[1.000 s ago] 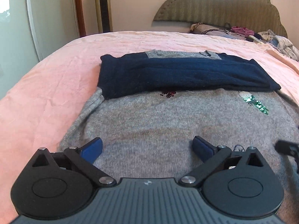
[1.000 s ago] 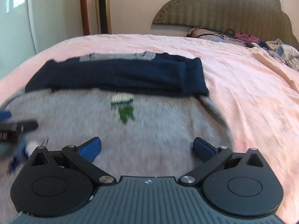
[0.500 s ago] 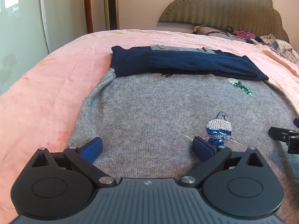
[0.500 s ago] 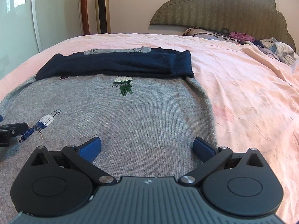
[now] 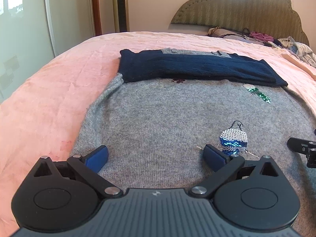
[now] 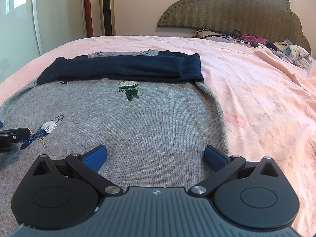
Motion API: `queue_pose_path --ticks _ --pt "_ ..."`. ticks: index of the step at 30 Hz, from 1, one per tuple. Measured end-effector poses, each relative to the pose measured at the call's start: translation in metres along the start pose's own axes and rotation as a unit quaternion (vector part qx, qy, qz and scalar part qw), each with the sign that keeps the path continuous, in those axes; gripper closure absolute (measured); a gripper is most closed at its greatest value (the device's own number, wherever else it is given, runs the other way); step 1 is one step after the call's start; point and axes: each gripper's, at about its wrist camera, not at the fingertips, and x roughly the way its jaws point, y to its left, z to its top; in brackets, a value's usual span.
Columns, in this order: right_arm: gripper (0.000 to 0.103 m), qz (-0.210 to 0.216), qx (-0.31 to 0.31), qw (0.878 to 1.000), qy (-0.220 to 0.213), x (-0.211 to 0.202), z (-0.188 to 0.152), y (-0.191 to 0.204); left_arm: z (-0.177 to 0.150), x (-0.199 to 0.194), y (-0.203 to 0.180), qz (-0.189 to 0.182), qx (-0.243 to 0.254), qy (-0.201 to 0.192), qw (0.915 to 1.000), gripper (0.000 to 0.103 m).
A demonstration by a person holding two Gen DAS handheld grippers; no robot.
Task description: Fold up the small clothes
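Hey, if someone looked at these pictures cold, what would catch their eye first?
Probably the grey sweater spread flat on the pink bedsheet, its navy sleeves folded across the chest at the far end. Next, the sequin patches: a blue and white one near the left tongs, a green one farther up. Both tongs, left and right, are open over the hem.

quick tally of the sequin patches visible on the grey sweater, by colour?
On the grey sweater, with the navy sleeves folded across its top:
White and blue patch: 1
White and green patch: 1
Dark maroon patch, partly hidden under the sleeves: 1
Total: 3 visible
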Motion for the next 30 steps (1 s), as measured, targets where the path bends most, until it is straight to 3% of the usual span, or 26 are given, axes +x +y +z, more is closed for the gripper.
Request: queue_pose_path --ticks 30 --pt "0.0 -0.001 0.004 1.0 -0.001 0.0005 0.0002 0.0 -0.0009 0.0 0.0023 -0.006 0.0 0.0 1.0 0.0"
